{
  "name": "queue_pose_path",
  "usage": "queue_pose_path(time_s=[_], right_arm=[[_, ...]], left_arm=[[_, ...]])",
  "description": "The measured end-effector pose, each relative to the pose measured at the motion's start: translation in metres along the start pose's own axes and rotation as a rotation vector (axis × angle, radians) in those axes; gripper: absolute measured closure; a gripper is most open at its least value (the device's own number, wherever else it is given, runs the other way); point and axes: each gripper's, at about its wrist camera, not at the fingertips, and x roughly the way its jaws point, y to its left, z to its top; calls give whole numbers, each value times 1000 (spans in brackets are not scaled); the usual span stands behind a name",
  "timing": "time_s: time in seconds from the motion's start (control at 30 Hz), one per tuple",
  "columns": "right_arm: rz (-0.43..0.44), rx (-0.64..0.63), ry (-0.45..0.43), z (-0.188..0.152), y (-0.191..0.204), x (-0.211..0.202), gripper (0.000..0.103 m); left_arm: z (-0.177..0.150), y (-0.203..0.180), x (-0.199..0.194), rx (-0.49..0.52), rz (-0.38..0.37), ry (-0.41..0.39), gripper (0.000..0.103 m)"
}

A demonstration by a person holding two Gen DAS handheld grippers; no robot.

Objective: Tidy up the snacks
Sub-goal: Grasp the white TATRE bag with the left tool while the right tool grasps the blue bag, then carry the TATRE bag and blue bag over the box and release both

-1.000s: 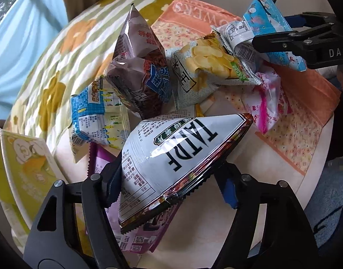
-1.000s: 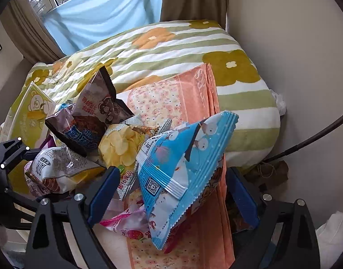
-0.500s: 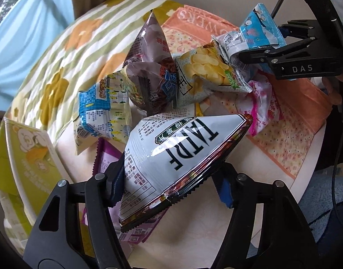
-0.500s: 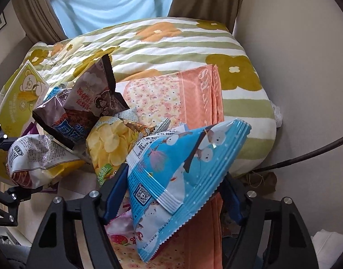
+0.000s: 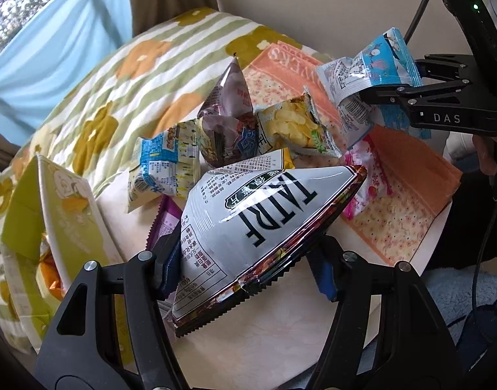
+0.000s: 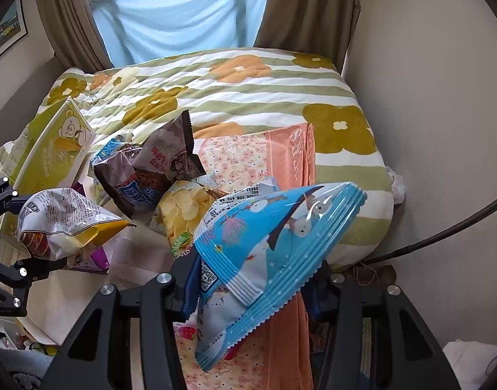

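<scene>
The left hand-held gripper (image 5: 245, 269) is clenched on a silver bag (image 5: 261, 224) printed with large black letters, its pads pressing both sides so the bag bulges above the counter (image 5: 281, 334). In the right wrist view the same bag (image 6: 63, 221) hangs at the left edge, clear of the pile.

The right hand-held gripper (image 6: 251, 289) is closing on a blue bag (image 6: 268, 260) with small white cartoon figures; the bag sits between the jaws and already buckles under their squeeze. From the left wrist view that blue bag (image 5: 375, 68) is held up at the right, above an orange floral cloth (image 5: 398, 195).

Between the two lies the rest of the snacks (a loose heap): a brown bag (image 5: 228, 120) standing on end, a yellow chips bag (image 5: 294, 126) just beside it, a blue-and-white bag (image 5: 163, 169), a purple packet (image 5: 167, 221) partly under the silver bag, and a pink packet (image 5: 365, 182) on the cloth. A green box (image 5: 63, 208) stands at the left, by the striped flowered blanket (image 5: 118, 91).
</scene>
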Motion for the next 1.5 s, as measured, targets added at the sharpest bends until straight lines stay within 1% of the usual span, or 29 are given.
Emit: queue_pose_path(time_s=[0.2, 0.33, 0.47, 0.53, 0.7, 0.83, 0.9, 1.03, 1.17, 1.37, 1.5], right_arm=[[21, -32, -65, 0, 3, -37, 57], [48, -81, -120, 5, 11, -60, 57], [100, -141, -174, 15, 29, -79, 57], [130, -166, -200, 21, 42, -86, 57], [219, -226, -248, 39, 80, -99, 57], [286, -271, -270, 55, 121, -102, 57], [315, -294, -277, 61, 147, -101, 57], [352, -330, -280, 70, 193, -97, 57], [385, -342, -252, 77, 236, -86, 57], [400, -336, -175, 80, 295, -58, 57], [378, -306, -127, 76, 321, -43, 57]], left_arm=[[-3, -4, -35, -56, 74, -80, 41], [-7, 4, -60, -114, 126, -140, 41], [-16, 18, -87, -192, 184, -191, 41], [-23, 30, -101, -238, 208, -207, 41], [-45, 64, -130, -326, 296, -226, 41], [-70, 103, -145, -393, 351, -221, 41], [-85, 127, -150, -429, 366, -211, 41], [-114, 172, -152, -486, 367, -186, 41], [-141, 216, -147, -514, 355, -134, 41], [-170, 267, -123, -527, 278, -67, 41], [-179, 286, -105, -515, 196, -38, 40]])
